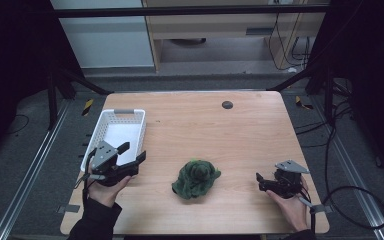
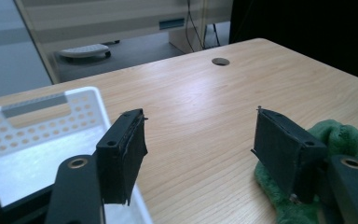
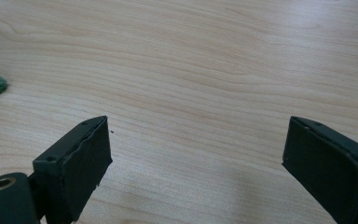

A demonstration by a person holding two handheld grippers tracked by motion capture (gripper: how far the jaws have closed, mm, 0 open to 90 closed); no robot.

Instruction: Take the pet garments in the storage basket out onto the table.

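No legible text, label, brand, number or sign is found in any view. No markings are seen on the wooden table [image 1: 240, 130], the white basket [image 1: 114, 131] or the green plush toy [image 1: 196, 178].

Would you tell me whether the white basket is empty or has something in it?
Empty: the white basket shows only its bare bottom from above, and the green plush toy lies outside on the table.
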